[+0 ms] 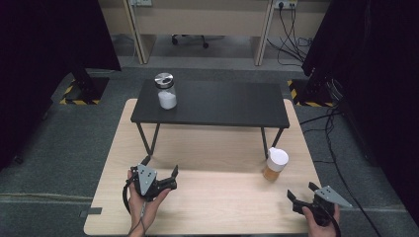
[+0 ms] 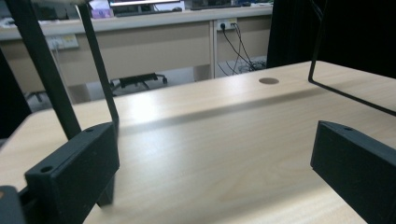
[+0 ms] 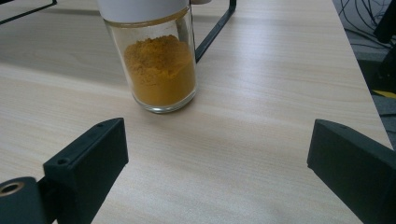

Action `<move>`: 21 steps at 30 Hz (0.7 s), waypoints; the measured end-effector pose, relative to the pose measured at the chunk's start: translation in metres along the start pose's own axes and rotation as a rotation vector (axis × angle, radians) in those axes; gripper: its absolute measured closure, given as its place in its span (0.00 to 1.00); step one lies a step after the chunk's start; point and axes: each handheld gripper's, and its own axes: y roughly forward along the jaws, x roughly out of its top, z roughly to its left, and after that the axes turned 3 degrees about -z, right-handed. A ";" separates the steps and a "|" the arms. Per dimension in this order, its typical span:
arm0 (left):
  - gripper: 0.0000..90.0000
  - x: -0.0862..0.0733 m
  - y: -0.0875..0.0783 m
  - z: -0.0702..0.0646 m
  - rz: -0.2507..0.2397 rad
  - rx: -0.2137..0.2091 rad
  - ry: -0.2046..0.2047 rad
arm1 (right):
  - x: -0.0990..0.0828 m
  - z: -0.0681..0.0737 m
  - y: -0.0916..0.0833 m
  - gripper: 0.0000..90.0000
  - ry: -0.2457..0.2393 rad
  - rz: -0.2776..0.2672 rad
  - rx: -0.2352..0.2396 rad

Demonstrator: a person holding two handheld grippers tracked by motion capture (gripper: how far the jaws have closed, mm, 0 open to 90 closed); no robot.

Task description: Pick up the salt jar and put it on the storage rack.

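Left hand-held gripper [image 1: 160, 174] wide open, empty, right hand-held gripper [image 1: 302, 191] same

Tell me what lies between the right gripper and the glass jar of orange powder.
Nothing: bare light wood tabletop separates the open right gripper from the white-capped glass jar of orange powder, as the right gripper view shows.

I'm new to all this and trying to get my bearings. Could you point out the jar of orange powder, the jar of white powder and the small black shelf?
Orange powder jar [image 3: 161, 74], right gripper view, on the powder.
White powder jar [image 1: 167, 100], high view, on the powder.
Black shelf [image 1: 227, 103], high view, bare top.
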 end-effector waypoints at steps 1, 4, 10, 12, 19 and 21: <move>0.00 -0.002 0.001 -0.001 0.005 0.003 -0.003 | 0.000 0.000 0.000 0.06 -0.001 0.000 0.000; 0.01 -0.006 0.003 -0.002 0.021 0.004 -0.003 | 0.000 0.000 0.000 0.06 -0.002 0.002 0.000; 0.01 -0.015 0.005 -0.003 0.041 0.011 -0.041 | 0.000 0.000 0.000 0.06 -0.005 0.002 0.003; 0.01 -0.018 0.007 -0.002 0.051 0.007 -0.058 | 0.000 0.000 0.000 0.06 -0.008 0.001 0.004; 0.01 -0.026 0.011 0.004 0.073 -0.013 -0.121 | 0.000 0.000 0.000 0.06 -0.008 0.002 0.004; 0.01 -0.028 0.012 0.003 0.080 -0.005 -0.113 | 0.000 0.000 0.000 0.06 -0.009 0.002 0.005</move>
